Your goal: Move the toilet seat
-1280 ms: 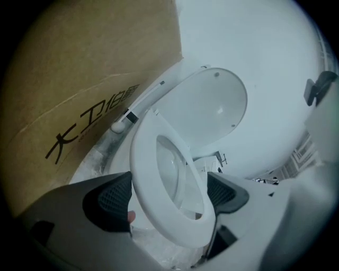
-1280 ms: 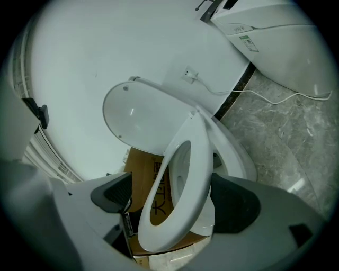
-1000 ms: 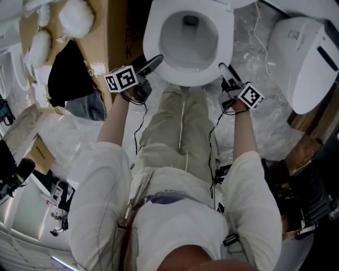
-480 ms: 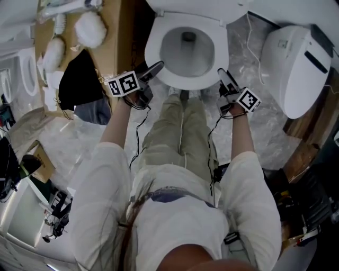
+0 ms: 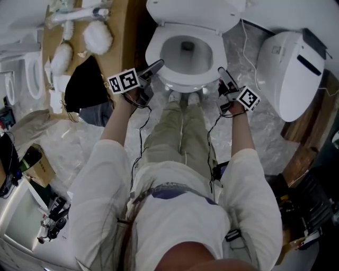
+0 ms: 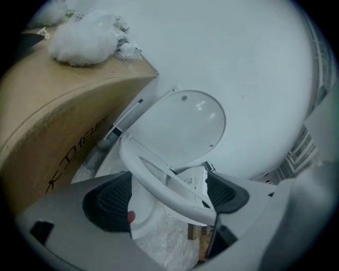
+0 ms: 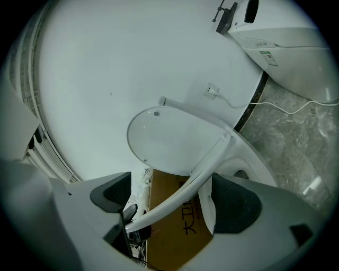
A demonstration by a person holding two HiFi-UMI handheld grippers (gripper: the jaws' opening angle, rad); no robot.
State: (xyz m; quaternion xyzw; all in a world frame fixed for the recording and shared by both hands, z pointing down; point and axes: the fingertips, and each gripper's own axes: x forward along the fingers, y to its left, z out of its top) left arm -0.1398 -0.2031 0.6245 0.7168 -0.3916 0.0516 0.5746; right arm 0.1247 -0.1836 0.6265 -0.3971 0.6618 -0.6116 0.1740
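We stand over the toilet, which lies at twelve o'clock from us in the head view. Its lid (image 5: 193,10) is upright against the back. The toilet seat (image 5: 185,83) is lifted off the bowl rim and tilted, partway between the bowl and the lid.

The left gripper (image 5: 153,68) meets the ring at about eight o'clock of the bowl, and the right gripper (image 5: 222,73) at about four o'clock. In the left gripper view the jaws are spread wide and the white ring runs slantwise across the gap between the two dark pads. The right gripper view shows the same: jaws spread, the ring crossing the gap. In neither view are the pads pressed onto the seat. We cannot tell whether the ring rests against a pad.

A cardboard box (image 5: 119,32) stands at nine o'clock of the bowl with white fluffy bundles (image 5: 98,36) on top. A second white toilet unit (image 5: 286,69) sits at three o'clock on the marble floor (image 5: 254,127).
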